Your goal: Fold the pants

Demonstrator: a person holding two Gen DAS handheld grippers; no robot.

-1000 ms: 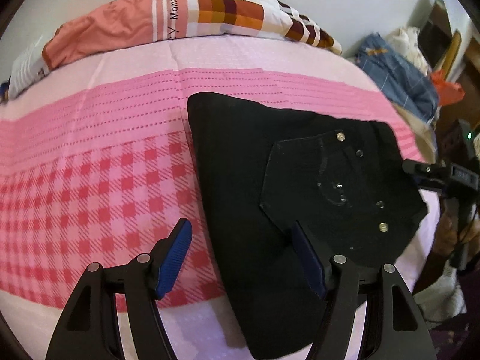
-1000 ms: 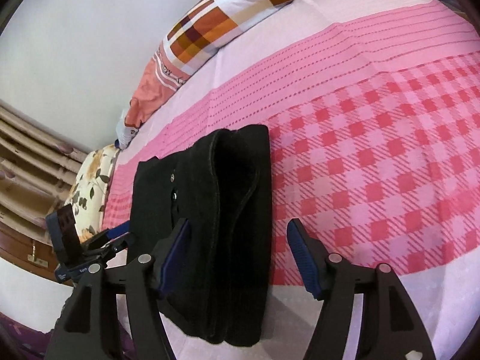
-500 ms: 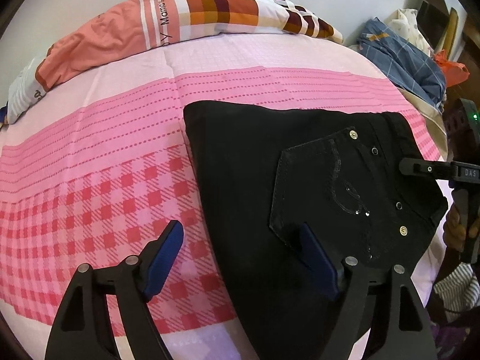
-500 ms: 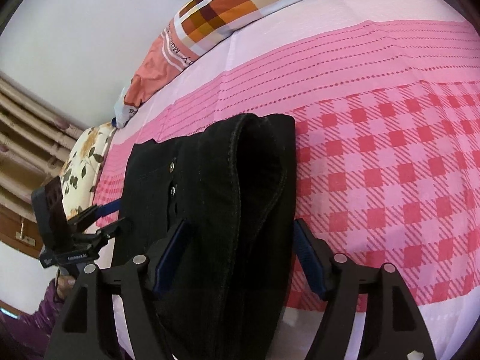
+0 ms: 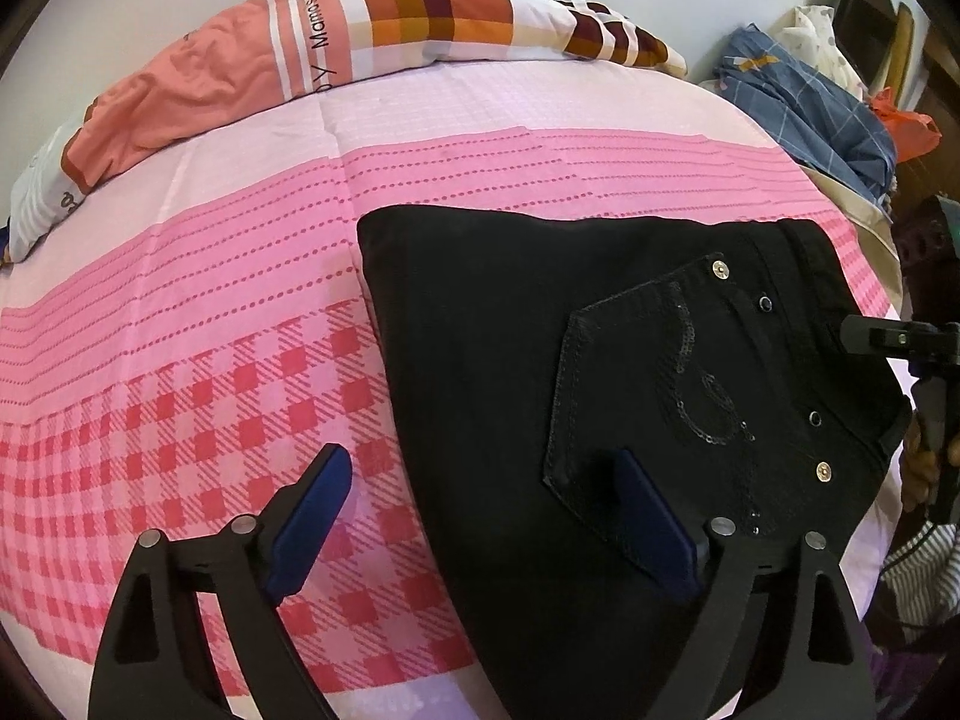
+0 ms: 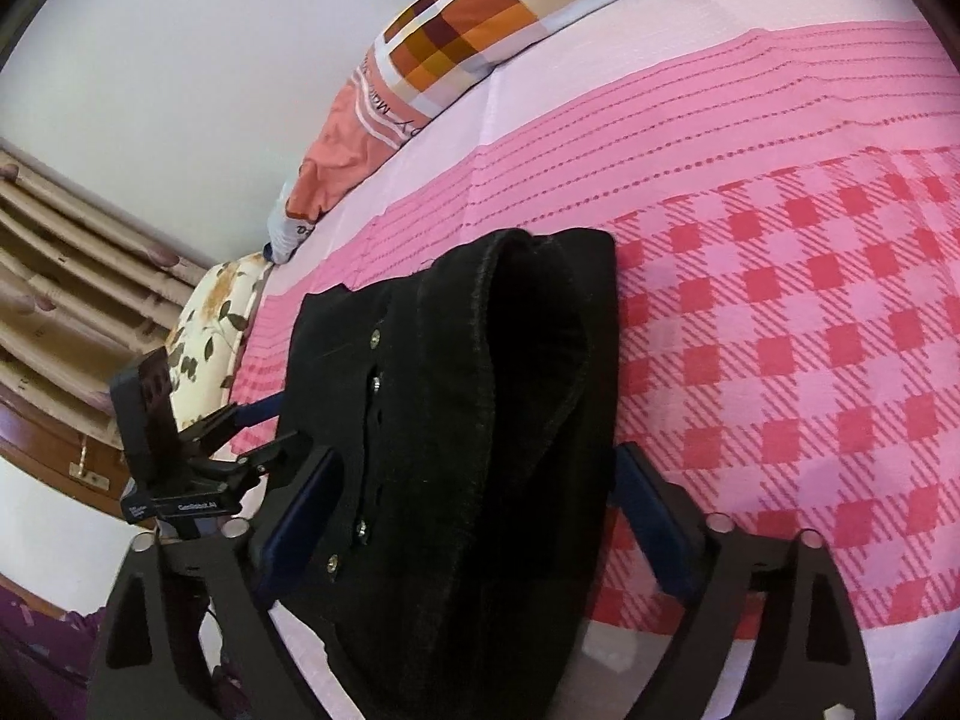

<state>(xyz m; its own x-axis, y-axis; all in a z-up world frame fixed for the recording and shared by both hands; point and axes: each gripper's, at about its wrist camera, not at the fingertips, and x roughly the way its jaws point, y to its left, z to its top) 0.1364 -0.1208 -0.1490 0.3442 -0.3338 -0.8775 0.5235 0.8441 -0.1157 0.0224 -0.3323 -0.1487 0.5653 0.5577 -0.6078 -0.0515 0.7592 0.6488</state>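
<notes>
Black pants [image 5: 540, 330] lie folded on the pink bed [image 5: 180, 300], back pocket [image 5: 660, 396] with sequins facing up. My left gripper [image 5: 480, 516] hovers over their left edge. Its jaws are opening: one blue pad is above the checked sheet, the other above the pocket, neither pressing. In the right wrist view the folded stack [image 6: 480, 420] shows its waistband end. My right gripper [image 6: 477, 522] straddles it with jaws opening and the pads apart from the cloth. One of the right gripper's fingers [image 5: 873, 337] reaches over the waistband.
A patchwork pillow [image 5: 390, 24] lies along the far wall. Blue checked clothes [image 5: 810, 114] are piled at the far right. A floral cushion [image 6: 210, 330] and wooden furniture [image 6: 60, 276] stand left of the bed. A hand [image 5: 918, 468] holds the right gripper's handle.
Both grippers' jaws have spread wider and let go of the cloth. The pocket side of the pants, raised before, now lies flat. The right view has closed in on the stack.
</notes>
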